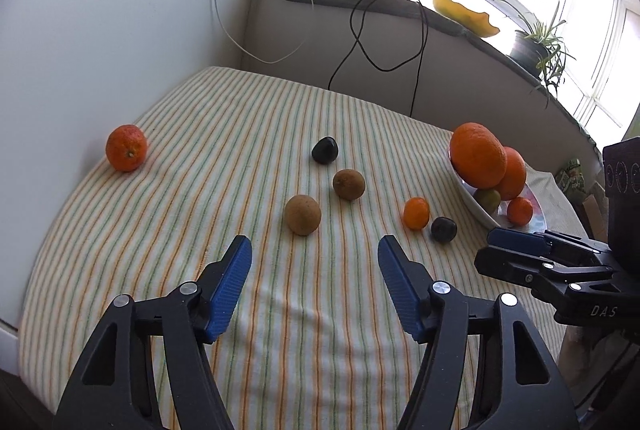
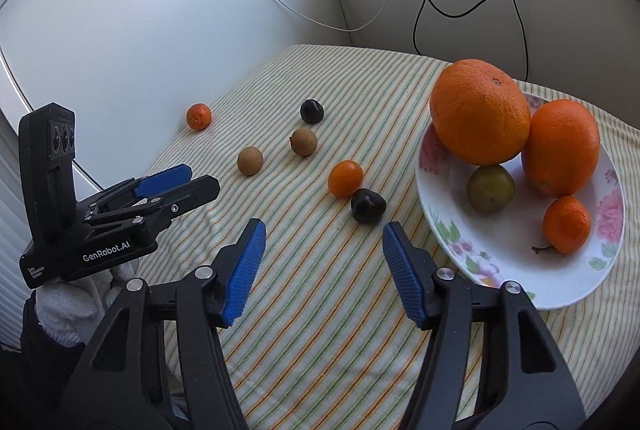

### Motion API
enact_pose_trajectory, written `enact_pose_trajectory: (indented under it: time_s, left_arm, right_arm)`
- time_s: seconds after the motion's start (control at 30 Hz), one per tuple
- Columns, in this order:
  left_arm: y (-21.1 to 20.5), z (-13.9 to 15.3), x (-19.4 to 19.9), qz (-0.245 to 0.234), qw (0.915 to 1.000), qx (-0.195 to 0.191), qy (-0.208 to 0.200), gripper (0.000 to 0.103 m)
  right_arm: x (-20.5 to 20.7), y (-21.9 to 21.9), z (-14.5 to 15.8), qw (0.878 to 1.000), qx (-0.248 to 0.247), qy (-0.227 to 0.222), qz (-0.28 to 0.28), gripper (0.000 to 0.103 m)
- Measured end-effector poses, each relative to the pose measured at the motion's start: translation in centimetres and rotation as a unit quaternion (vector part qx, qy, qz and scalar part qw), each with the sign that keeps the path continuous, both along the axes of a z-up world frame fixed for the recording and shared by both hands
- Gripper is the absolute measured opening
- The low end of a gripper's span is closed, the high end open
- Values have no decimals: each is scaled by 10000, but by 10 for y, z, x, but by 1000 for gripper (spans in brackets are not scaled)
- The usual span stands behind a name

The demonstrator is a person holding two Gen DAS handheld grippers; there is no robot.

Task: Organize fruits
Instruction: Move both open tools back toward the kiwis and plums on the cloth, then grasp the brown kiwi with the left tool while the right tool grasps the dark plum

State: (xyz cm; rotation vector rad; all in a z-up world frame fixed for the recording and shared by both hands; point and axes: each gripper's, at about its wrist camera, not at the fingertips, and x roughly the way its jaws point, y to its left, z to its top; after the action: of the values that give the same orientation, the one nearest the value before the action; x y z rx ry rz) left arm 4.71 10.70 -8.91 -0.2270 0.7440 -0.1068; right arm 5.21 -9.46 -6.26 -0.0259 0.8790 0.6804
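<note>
Both grippers (image 1: 315, 254) (image 2: 324, 240) half-open, empty; six fruits (image 2: 345, 178) on cloth, four on plate (image 2: 520, 294).

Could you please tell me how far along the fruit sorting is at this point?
Done: four fruits sit on the floral plate, including the large orange. In hand: nothing; the left hand-held gripper and right hand-held gripper are open and empty. Left: six fruits on the striped cloth, the dark fruit nearest the right one.
</note>
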Motion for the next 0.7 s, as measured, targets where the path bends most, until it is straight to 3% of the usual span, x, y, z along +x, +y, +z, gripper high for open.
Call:
enact_pose_trajectory:
  time_s: [0.17,0.47,0.7]
  left_arm:
    - [2,-5,11,-82,9999,-13,87,59]
    - [7,-11,27,-211,9995,8,216,57]
    - [6,-13,36,-330,9991,-5,283,57]
  right_arm:
    - [9,4,-12,9996,-106,185,-182,50]
    - [23,13,-22,9981,-296,191,-500,48]
    - [24,27,-21,9962,-608,-72,-619,47]
